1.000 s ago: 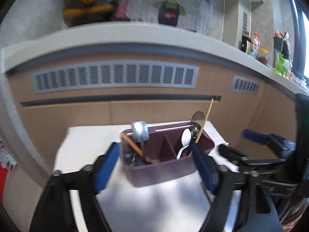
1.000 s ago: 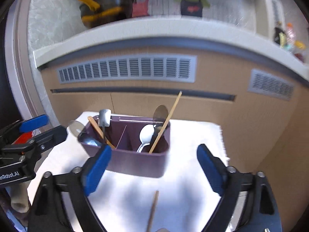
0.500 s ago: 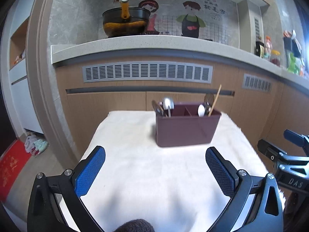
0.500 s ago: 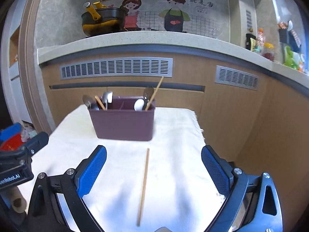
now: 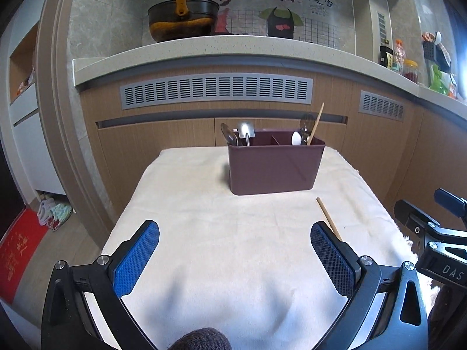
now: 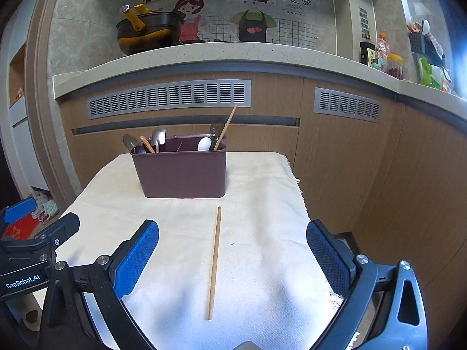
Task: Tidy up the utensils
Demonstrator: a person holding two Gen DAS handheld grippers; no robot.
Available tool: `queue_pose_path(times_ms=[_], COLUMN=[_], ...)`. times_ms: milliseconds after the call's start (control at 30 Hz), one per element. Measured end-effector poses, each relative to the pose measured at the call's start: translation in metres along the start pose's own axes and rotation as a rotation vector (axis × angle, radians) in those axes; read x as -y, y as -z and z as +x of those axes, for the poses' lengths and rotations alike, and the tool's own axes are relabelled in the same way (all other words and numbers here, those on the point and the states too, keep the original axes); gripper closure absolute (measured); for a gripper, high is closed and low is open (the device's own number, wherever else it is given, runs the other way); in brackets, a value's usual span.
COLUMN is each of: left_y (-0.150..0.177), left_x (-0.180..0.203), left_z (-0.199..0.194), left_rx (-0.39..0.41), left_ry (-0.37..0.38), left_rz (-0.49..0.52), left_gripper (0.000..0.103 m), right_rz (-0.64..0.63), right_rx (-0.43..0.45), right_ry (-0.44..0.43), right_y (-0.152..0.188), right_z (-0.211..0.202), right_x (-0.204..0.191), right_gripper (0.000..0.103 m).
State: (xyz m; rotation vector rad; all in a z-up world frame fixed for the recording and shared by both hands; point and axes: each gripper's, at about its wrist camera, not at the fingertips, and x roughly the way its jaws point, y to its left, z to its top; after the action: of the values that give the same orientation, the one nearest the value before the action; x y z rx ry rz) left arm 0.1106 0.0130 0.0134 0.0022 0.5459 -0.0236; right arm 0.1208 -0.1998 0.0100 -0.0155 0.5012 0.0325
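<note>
Chopstick (image 6: 214, 262) is lying loose on the cream cloth (image 6: 262, 192), long axis pointing toward the maroon caddy (image 6: 181, 172), centred between the right gripper's (image 6: 232, 255) wide-open jaws; the left gripper (image 5: 235, 258), also open and empty, is sitting farther off. Both have been pulling back from the caddy.

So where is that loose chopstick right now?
The loose chopstick lies flat on the cream cloth in front of the maroon caddy, between the open right gripper's fingers.
</note>
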Motion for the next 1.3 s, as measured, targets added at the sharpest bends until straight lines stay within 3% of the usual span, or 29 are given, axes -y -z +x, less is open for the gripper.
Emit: queue_pose_path(times_ms=[1300], left_y=[-0.0024], left_x=[-0.0005], left_z=[-0.0001], left_rx=[-0.014], left_ry=[0.017], left_rz=[0.010], left_gripper=[0.000], right_rz=[-0.014], right_rx=[-0.001], right_ry=[-0.003], right_y=[0.0019], right_z=[-0.0030], right_x=[-0.0021], right_gripper=[0.002])
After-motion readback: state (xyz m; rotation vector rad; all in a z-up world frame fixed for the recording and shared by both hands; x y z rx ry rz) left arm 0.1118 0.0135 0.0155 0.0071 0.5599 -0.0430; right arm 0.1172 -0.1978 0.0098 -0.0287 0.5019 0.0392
